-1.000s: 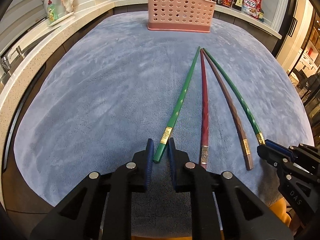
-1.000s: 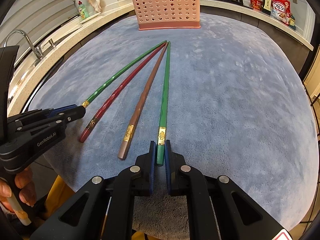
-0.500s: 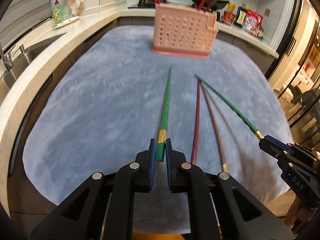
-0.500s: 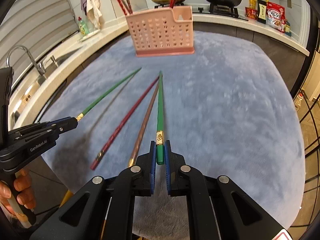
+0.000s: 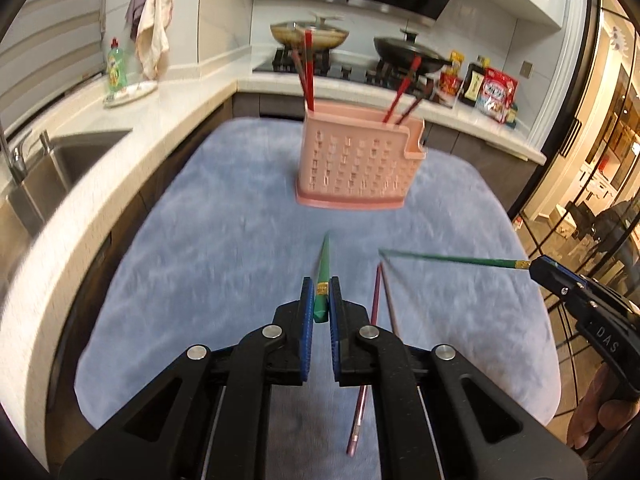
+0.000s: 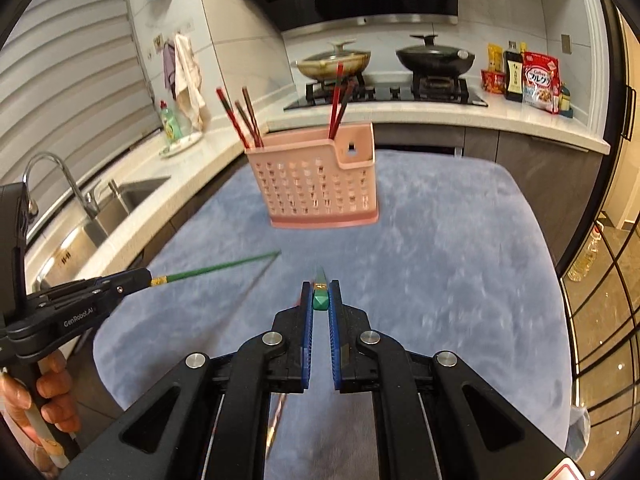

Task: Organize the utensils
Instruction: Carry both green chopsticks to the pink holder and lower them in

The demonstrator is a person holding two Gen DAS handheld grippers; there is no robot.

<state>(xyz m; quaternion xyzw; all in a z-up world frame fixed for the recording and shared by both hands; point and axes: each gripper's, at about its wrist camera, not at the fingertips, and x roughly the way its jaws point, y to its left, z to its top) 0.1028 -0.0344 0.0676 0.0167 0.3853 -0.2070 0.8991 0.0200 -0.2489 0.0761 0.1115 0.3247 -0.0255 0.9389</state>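
My left gripper (image 5: pixel 319 294) is shut on a green chopstick (image 5: pixel 323 270) and holds it off the blue cloth, tip toward the pink holder (image 5: pixel 356 164). My right gripper (image 6: pixel 319 294) is shut on a second green chopstick (image 6: pixel 320 294), also lifted; it shows in the left wrist view (image 5: pixel 448 259). The left gripper's chopstick shows in the right wrist view (image 6: pixel 216 268). A red chopstick (image 5: pixel 366 356) and a brown chopstick (image 5: pixel 390 304) lie on the cloth. The pink holder (image 6: pixel 316 184) holds several red and brown chopsticks.
The blue cloth (image 5: pixel 224 240) covers the counter. A sink (image 5: pixel 60 164) and tap (image 6: pixel 60 176) are at the left. A stove with two pans (image 6: pixel 384 64) stands behind the holder. Packets and bottles (image 6: pixel 528 76) stand at the back right.
Both grippers have risen with their green chopsticks, lifting them off the cloth and tilting them toward the holder. The red and brown chopsticks stayed on the cloth.
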